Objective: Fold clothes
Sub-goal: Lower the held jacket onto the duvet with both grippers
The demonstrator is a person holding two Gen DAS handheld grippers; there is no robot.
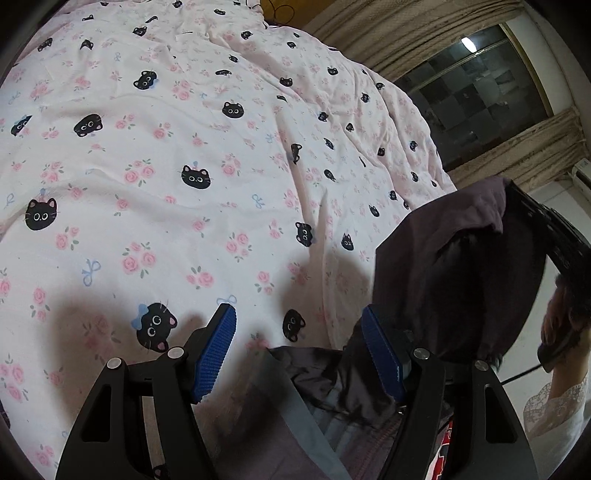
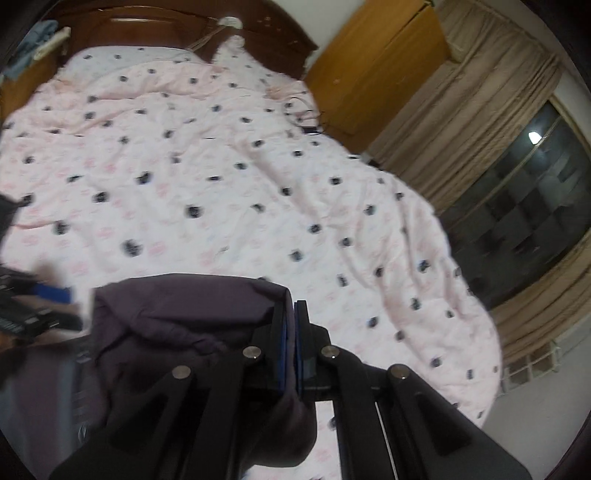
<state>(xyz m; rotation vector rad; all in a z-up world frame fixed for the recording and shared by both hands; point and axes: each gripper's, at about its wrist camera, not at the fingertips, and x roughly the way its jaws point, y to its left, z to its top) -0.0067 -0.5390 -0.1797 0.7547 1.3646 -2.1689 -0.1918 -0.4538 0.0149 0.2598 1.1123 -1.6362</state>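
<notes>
A dark purple garment with a grey stripe hangs from my right gripper, which is shut on a fold of it above the bed. In the left wrist view the lifted part of the garment drapes down at the right, below the right gripper's black frame. The rest of the garment lies bunched at the bottom. My left gripper stands open low over the bed, its blue pads apart. Cloth lies under and behind its right finger, but nothing is pinched.
The bed is covered by a pink quilt printed with black cat faces and roses. A wooden headboard, a wooden cabinet, beige curtains and a dark window ring it. A person's head and white sleeve are at the right.
</notes>
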